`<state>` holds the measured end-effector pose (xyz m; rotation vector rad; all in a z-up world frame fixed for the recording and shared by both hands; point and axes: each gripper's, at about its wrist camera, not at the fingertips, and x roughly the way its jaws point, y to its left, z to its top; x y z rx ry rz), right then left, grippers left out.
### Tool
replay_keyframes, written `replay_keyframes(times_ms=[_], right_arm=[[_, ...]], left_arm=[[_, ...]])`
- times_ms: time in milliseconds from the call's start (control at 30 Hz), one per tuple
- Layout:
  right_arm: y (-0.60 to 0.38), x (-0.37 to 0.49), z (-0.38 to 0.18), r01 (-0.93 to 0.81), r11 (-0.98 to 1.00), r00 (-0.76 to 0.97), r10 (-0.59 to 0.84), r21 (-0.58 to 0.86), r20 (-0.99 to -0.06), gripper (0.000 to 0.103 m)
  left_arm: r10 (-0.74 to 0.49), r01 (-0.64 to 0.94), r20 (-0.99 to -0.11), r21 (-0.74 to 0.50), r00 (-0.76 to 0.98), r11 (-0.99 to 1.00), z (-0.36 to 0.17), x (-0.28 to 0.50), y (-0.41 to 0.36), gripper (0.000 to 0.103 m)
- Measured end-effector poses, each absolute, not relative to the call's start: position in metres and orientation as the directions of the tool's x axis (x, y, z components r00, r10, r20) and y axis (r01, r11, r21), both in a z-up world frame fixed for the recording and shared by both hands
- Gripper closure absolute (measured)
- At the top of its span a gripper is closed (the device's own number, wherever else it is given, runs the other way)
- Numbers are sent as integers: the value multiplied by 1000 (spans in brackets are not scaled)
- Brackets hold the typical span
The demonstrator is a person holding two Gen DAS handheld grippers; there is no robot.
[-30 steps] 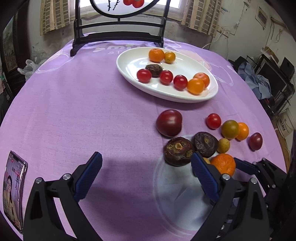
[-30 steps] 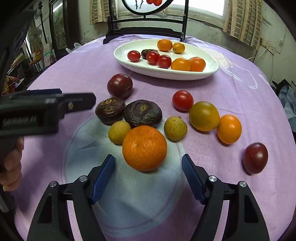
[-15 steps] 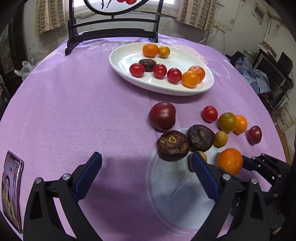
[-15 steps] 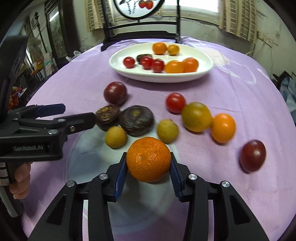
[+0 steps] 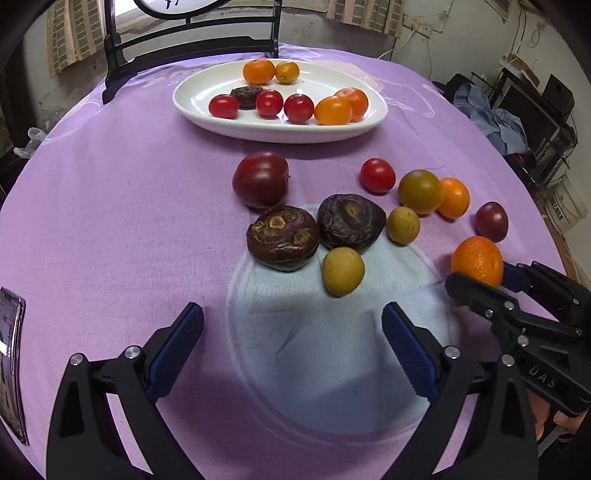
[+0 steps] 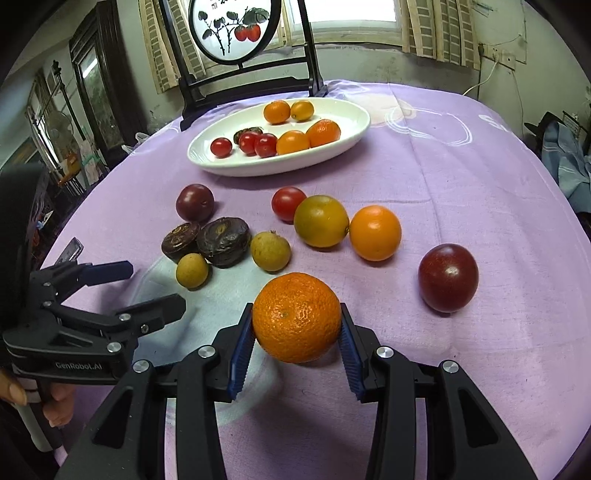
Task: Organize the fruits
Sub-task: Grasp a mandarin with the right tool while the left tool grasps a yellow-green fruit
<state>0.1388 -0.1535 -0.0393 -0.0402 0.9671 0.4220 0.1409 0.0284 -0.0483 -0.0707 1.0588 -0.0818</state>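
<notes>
A lived-in home — clothed table [image 6: 461, 177], curtained window [image 6: 354, 16], painted screen [image 6: 236, 31]

Big pebbly orange [image 6: 296, 316] up off cloth, pinched at both sides by blue pads of right tongs [image 6: 297, 345]. White oval plate [image 6: 354, 131] at far side of counter: three red cherry tomatoes, four small oranges, one dark wrinkled fruit inside. Loose on purple cloth: two dark wrinkled fruits [image 5: 282, 238] touching, two small yellow-brown fruits [image 5: 342, 271] just beside them, two dark plums [image 6: 447, 277] well apart, red tomato [image 6: 288, 203], greenish-yellow fruit [image 6: 320, 220] touching smooth orange [image 6: 375, 232].
</notes>
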Motion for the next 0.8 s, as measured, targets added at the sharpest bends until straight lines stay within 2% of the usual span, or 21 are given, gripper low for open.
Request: replay_keyframes(times_ms=[333, 367, 400, 467, 533, 667, 767, 800], right_arm=[[-164, 134, -35, -341, 931, 521, 304, 131, -797, 59], [-164, 134, -34, -342, 930, 523, 305, 131, -796, 59], [-163, 133, -33, -346, 929, 524, 307, 132, -795, 59], [-163, 130, -32, -353, 926, 526, 314, 133, -790, 59], [-163, 129, -31, -360, 923, 527, 319, 134, -788, 59], [-162, 127, -31, -368, 919, 524, 328, 138, -786, 59], [-162, 127, -31, -368, 919, 522, 332, 143, -786, 59], [-162, 127, -31, -367, 919, 522, 332, 144, -785, 59]], left_arm=[[-58, 21, -858, -56, 511, 998, -46, 128, 16, 8], [-54, 23, -859, -49, 510, 999, -47, 129, 15, 12], [-49, 24, -861, -42, 506, 999, -48, 130, 13, 20], [-48, 25, -870, -41, 490, 999, -51, 134, 11, 27], [-21, 17, -874, -14, 486, 1000, -53, 138, 6, 29], [-3, 23, -879, 9, 477, 1000, -51, 149, -4, 47], [9, -4, -881, 8, 474, 1000, -50, 159, -7, 55], [10, -10, -881, 6, 474, 1000, -50, 161, -8, 64]])
